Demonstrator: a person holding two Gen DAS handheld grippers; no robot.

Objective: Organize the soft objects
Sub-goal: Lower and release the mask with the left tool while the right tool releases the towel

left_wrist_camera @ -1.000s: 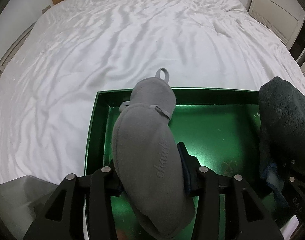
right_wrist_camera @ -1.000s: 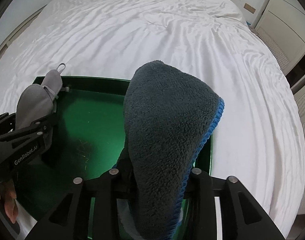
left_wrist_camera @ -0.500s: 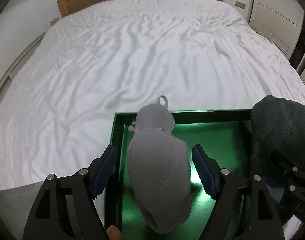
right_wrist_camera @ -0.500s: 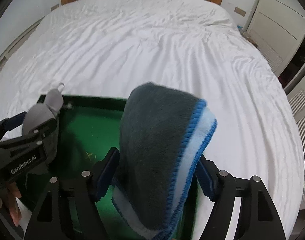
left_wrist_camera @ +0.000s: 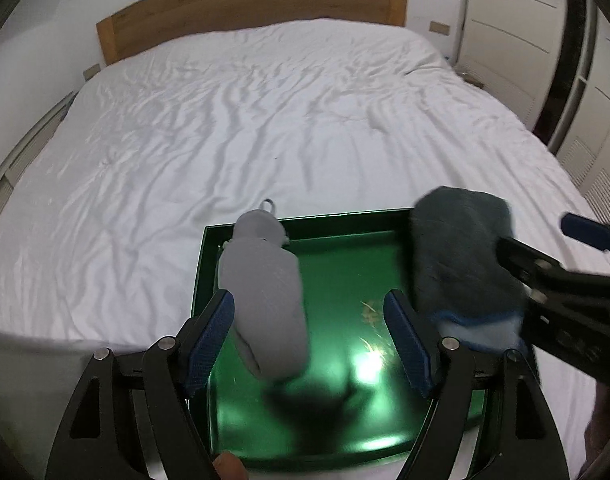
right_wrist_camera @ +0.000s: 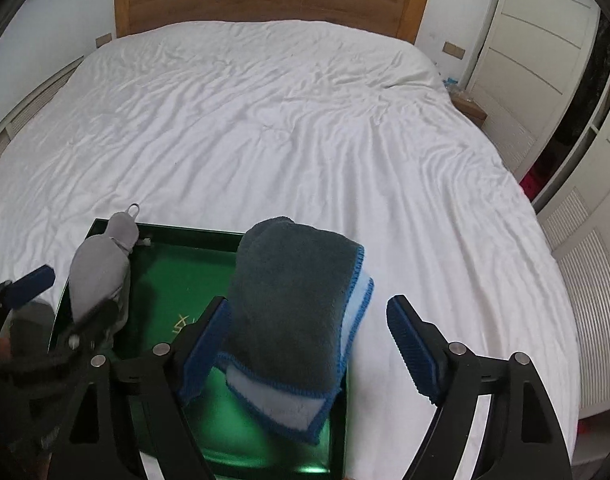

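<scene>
- The left hand-held gripper point(left_wrist_camera: 309, 332) is spread wide; the grey pouch point(left_wrist_camera: 265, 292) lies released along the left side of the green tray point(left_wrist_camera: 297, 224), on the bed point(left_wrist_camera: 265, 120).
- The right hand-held gripper point(right_wrist_camera: 307, 330) is likewise wide; the folded towel point(right_wrist_camera: 293, 308) rests over the tray's right rim.
- Both are best withdrawn straight back, so nothing soft is snagged.
- The towel's overhang should be nudged inward.

Grey pouch point(left_wrist_camera: 265, 292): soft fleece, elongated, with a small loop at its far end; lies lengthwise along the left side of the green tray point(left_wrist_camera: 345, 220), far end resting over the tray's far left rim.
Dark towel point(right_wrist_camera: 293, 300): folded teal-grey plush with blue stitched edging and pale blue underside; lies on the tray's right side, draped over its right rim.
Green tray: shallow, glossy, dark-rimmed; sits on the white bed point(right_wrist_camera: 285, 120).
</scene>
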